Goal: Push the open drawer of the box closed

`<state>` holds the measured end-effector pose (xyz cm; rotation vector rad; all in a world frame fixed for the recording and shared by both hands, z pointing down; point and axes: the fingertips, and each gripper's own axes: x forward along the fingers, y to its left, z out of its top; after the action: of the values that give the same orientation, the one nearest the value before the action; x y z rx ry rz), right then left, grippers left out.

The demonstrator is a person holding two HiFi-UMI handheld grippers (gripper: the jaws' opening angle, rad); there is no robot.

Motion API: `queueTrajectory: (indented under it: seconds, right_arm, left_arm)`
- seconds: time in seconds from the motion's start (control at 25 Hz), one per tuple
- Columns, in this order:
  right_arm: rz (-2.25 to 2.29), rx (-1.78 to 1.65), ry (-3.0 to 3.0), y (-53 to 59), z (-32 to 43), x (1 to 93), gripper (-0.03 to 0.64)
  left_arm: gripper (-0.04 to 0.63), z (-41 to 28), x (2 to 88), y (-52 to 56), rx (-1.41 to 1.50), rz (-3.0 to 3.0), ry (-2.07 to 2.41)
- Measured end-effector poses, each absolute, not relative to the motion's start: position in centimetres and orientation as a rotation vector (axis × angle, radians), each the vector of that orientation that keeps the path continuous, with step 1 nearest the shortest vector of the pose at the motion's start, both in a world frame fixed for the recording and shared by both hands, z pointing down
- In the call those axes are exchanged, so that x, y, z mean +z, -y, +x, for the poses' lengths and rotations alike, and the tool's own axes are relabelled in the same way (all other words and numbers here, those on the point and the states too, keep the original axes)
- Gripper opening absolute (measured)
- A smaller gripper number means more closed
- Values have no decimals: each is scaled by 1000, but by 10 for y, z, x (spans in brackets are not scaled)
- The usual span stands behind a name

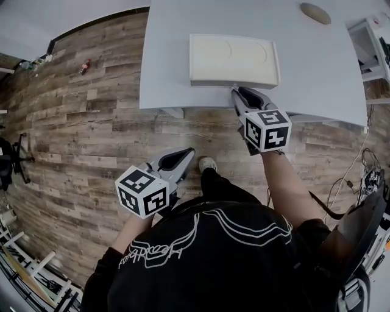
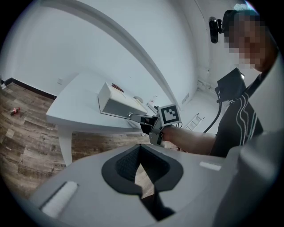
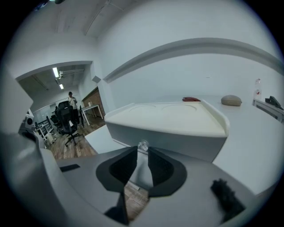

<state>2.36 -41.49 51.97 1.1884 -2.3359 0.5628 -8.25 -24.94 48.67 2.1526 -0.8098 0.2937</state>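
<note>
Right gripper [image 3: 141,153]: jaws a narrow slit apart, nothing between them. Tips sit at the box's front face, with a small clear knob [image 3: 143,145] just past them.

Left gripper [image 2: 140,148]: tips closed together, empty. It is well short of the box, over the wood floor [image 1: 91,122].

Box [image 1: 231,58]: cream, on a white table [image 1: 177,79]. Its knobbed front lies just inside the table's near edge.
- Long axis runs along that edge; the knobbed face points toward the person.
- The rimmed top carries two shallow round hollows.
- The drawer interior is hidden in every view.

Both gripper views show a small red item [image 3: 191,99] behind the box; the head view does not. A tan oval object [image 1: 315,13] lies behind the box, to its right.
</note>
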Motion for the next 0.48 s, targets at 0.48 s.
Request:
queueTrajectory:
  seconds: [0.48]
  right_arm:
    - [1080, 617, 2495, 266, 15, 462, 39]
  left_arm:
    - [6, -72, 430, 191, 239, 2308, 785]
